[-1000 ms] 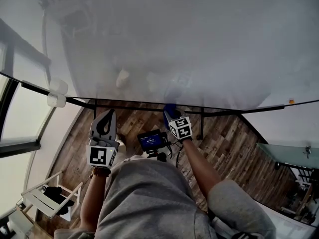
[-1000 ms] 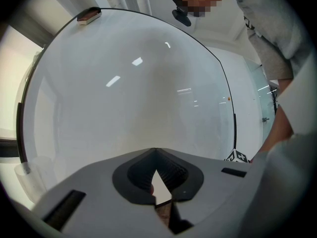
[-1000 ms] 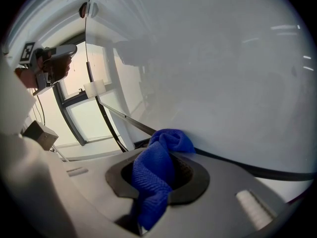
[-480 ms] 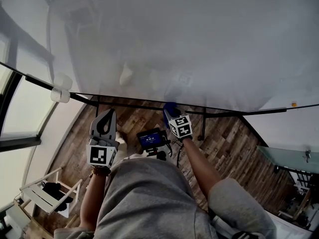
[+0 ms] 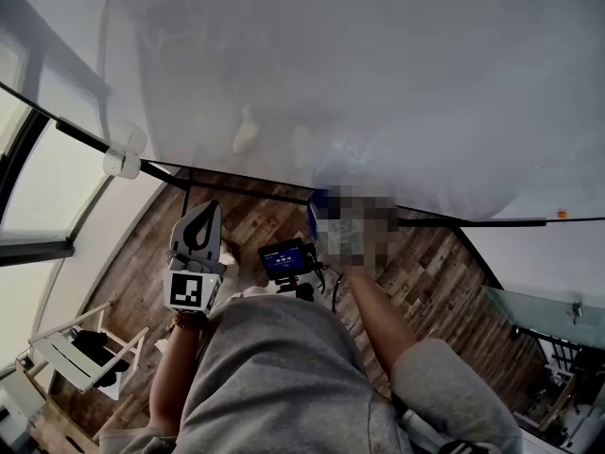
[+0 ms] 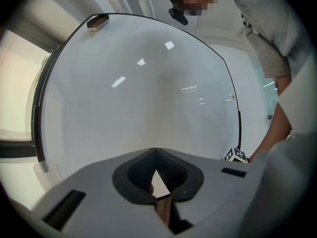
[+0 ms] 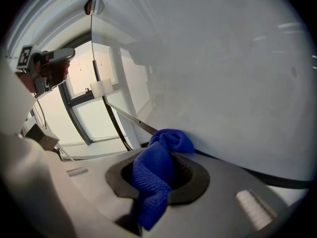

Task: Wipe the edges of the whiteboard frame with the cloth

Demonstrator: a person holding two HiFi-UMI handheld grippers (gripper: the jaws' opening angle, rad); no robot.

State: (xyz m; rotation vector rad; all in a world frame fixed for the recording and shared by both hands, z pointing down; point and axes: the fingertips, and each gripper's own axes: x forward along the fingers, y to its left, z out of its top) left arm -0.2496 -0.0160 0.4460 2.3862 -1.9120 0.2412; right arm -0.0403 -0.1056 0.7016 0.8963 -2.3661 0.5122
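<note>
- We find the right gripper [image 7: 166,155] clamped on a blue cloth [image 7: 154,180], which fills the gap between its jaws.
- The cloth's bunched top lies against the whiteboard [image 7: 223,73], right at the dark frame edge [image 7: 277,181] along the board's lower side.
- The left gripper [image 6: 156,155] has its jaws together with nothing between them. It points at the board face, to the left of the right gripper.
- A small dark block [image 6: 97,22] sits on the board's far edge.
- A wooden floor [image 5: 435,263] shows below the board.
</note>
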